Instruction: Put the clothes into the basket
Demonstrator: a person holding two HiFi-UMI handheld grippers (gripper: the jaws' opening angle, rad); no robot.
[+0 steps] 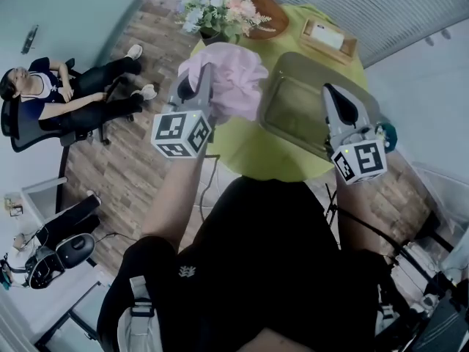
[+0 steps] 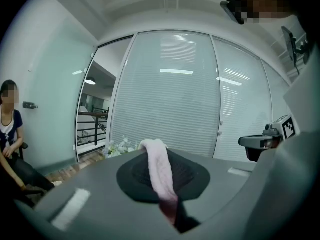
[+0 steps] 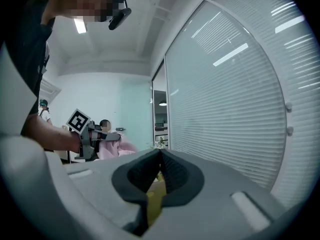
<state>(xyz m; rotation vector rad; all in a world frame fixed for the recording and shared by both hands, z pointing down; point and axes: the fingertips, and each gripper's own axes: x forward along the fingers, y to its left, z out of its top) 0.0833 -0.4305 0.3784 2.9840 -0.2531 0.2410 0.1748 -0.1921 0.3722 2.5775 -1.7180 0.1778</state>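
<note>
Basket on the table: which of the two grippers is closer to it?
Right. The right gripper, jaws together, hangs over the right edge of the basket. The left gripper, shut on the pink cloth, is off to the basket's left side.

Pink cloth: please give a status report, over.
Left gripper shut on pink cloth, beside basket, not in yet. Right gripper shut, empty. Nothing in the way.
</note>
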